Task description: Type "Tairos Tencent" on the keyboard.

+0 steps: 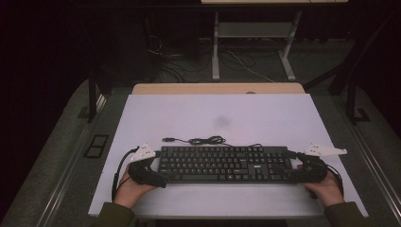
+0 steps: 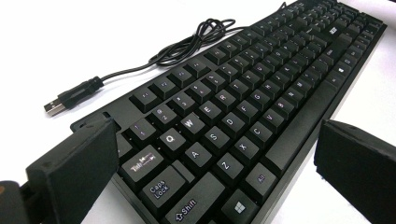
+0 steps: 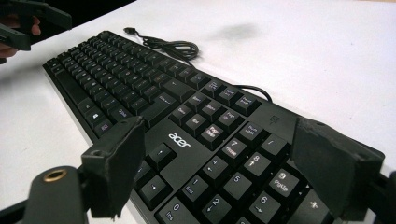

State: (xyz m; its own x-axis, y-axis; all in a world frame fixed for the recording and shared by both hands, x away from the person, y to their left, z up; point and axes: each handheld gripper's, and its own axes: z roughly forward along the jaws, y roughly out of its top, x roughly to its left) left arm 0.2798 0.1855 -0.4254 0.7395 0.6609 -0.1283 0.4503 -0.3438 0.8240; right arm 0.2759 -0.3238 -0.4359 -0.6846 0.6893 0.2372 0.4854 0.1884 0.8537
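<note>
White tabletop (image 1: 213, 118) | my left gripper (image 2: 210, 158) and right gripper (image 3: 210, 163) gape, straddling keyboard (image 1: 224, 163) ends, unclamped | next — close both evenly, lift level, mind cable (image 1: 205, 140)

Keyboard (image 2: 243, 116) cut off at the bottom edge of the left gripper view, lowest keys lost — likewise the number pad in the right gripper view. Key legends too small to read from above. Forearms cropped at the high view's bottom edge.
</note>
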